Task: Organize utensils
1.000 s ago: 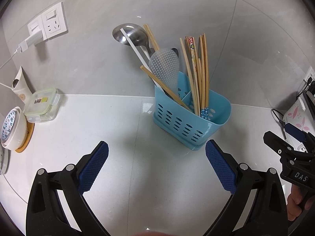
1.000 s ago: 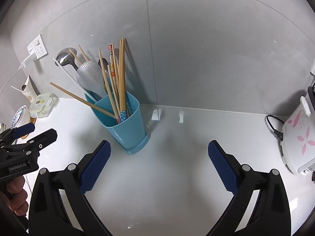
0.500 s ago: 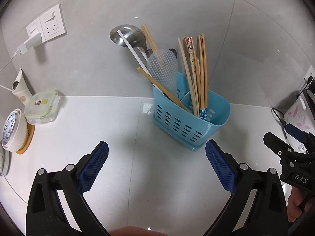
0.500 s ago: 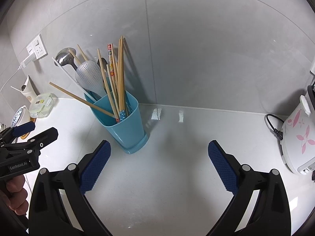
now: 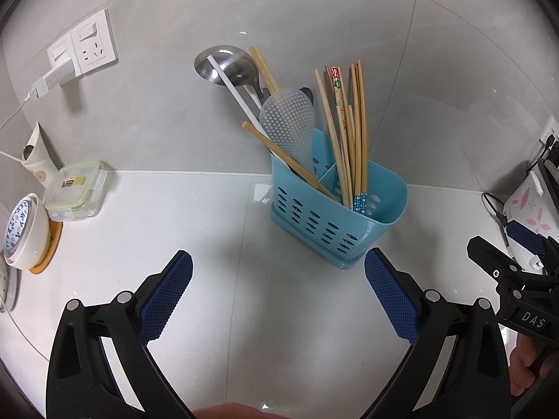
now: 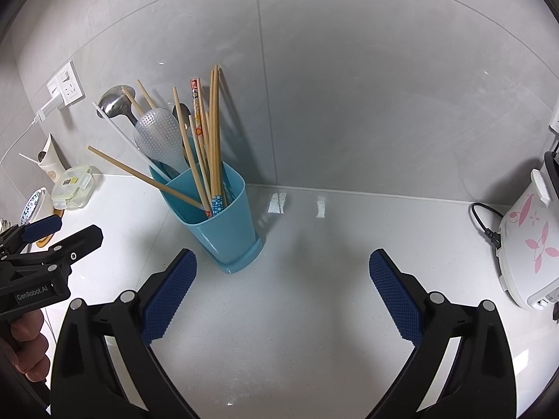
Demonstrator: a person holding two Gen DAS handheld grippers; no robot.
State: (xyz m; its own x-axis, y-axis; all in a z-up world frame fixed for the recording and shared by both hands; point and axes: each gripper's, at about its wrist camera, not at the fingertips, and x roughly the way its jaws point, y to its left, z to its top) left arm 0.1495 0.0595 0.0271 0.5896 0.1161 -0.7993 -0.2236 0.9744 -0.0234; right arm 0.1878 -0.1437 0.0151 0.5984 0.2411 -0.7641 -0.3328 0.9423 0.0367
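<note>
grippers first: left gripper (image 5: 278,289) hangs over the white counter (image 5: 216,314) with its blue pads spread wide and nothing between them, and the right gripper (image 6: 283,288) is just the same, wide and empty. straight ahead of both sits the blue utensil holder (image 5: 335,223), standing on the counter near the tiled wall, apart from either gripper. it's split into two compartments. the one nearer the right side holds a bunch of wooden chopsticks (image 5: 356,132) standing mostly upright, plus one with a blue dotted tip (image 5: 360,202). the other compartment has a clear dotted rice paddle (image 5: 288,125), a steel ladle (image 5: 227,66) leaning on the wall, and a white stick (image 5: 234,94). one lone wooden chopstick (image 5: 279,153) lies tilted across, its top poking out left while its low end dips toward the chopstick side. left wrist view shows the holder's slotted side; the right wrist view sees its smooth end (image 6: 227,230) and no slots. left view also gets a closer look at the lidded glass container (image 5: 75,192), contents hard to tell, the patterned bowl (image 5: 22,234) on a wooden coaster, and the wall socket (image 5: 84,47) with a charger plugged in. right view shows much more of the flowered rice cooker (image 6: 527,244) and its cord, plus the hand (image 6: 26,349) gripping the left tool.
</note>
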